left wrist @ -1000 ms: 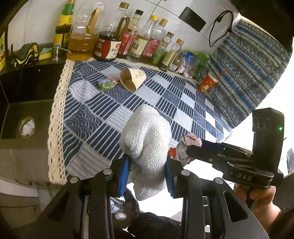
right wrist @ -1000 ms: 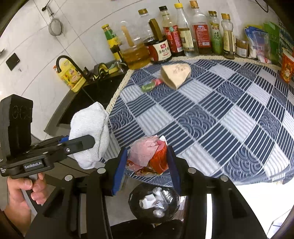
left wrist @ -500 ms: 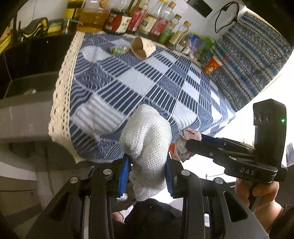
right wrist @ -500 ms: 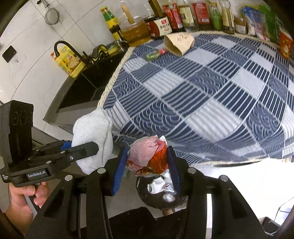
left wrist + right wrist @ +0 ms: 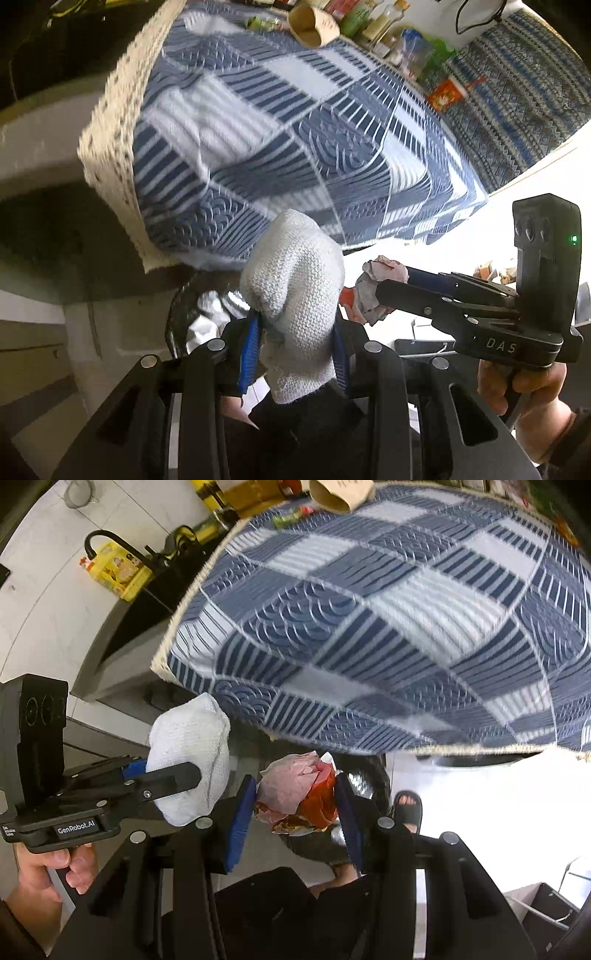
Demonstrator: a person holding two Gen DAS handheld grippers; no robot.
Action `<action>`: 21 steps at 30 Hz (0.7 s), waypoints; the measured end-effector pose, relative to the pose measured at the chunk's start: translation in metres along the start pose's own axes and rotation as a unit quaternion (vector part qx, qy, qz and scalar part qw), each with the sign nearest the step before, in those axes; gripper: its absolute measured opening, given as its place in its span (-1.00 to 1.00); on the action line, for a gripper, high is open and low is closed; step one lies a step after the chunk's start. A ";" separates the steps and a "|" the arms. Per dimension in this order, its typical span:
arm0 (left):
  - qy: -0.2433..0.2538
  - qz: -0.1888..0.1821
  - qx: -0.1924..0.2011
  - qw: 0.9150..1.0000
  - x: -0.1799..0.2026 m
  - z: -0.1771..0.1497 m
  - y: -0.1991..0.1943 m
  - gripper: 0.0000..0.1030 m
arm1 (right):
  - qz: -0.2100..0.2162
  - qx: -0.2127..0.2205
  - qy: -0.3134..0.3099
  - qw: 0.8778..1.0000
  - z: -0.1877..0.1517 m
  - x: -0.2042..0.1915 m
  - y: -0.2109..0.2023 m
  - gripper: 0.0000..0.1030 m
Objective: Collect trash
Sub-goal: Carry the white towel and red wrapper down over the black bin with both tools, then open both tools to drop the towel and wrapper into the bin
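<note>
Two grippers are each clamped on something, side by side below the tabletop's near edge. The left gripper [image 5: 293, 354] grasps a white knitted cloth [image 5: 295, 295] between its blue-padded fingers [image 5: 248, 350], the cloth bulging up past the fingertips. The right gripper [image 5: 293, 812] pinches a crumpled wad of trash [image 5: 299, 794], pink paper on the left and red-orange wrapper on the right, pressed between both finger pads.

Seen from the left wrist, the wad [image 5: 380, 291] sits just to the right of the cloth, at the tip of the other gripper's fingers. Directly beyond and below the right fingers is a dark round bin [image 5: 354, 790] lined with a black bag; the wad hangs in front of its opening. The same bin [image 5: 184, 314], with pale crumpled scraps inside, shows to the left of the left fingers.

Above both pairs of fingers spreads the blue-and-white patterned tablecloth [image 5: 369, 627]. At its far side lie a tipped paper cup [image 5: 314, 27] and a small green wrapper [image 5: 290, 516].
</note>
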State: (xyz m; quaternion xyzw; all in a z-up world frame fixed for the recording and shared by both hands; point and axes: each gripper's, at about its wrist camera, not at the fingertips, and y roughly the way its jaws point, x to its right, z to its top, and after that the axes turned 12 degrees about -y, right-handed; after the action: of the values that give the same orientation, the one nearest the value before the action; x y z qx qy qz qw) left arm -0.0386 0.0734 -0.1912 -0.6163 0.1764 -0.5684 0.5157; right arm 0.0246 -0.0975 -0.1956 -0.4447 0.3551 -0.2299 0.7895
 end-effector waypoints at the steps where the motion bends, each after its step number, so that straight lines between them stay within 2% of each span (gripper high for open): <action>1: -0.003 0.001 -0.006 1.000 -0.002 -0.002 0.004 -0.38 | 0.002 -0.006 0.003 1.000 -0.003 0.002 0.003 -0.13; 11: -0.022 0.025 -0.055 0.998 -0.028 -0.018 0.046 -0.38 | 0.016 -0.058 0.018 0.998 -0.031 0.013 0.041 -0.13; 21: -0.036 0.051 -0.093 0.994 -0.051 -0.020 0.082 -0.38 | 0.024 -0.085 0.041 0.995 -0.048 0.027 0.072 -0.13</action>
State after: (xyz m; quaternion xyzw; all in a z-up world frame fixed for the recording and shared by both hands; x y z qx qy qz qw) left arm -0.0407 0.0726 -0.2892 -0.6721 0.2409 -0.4995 0.4906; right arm 0.0083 -0.1063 -0.2844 -0.4913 0.4162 -0.1982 0.7390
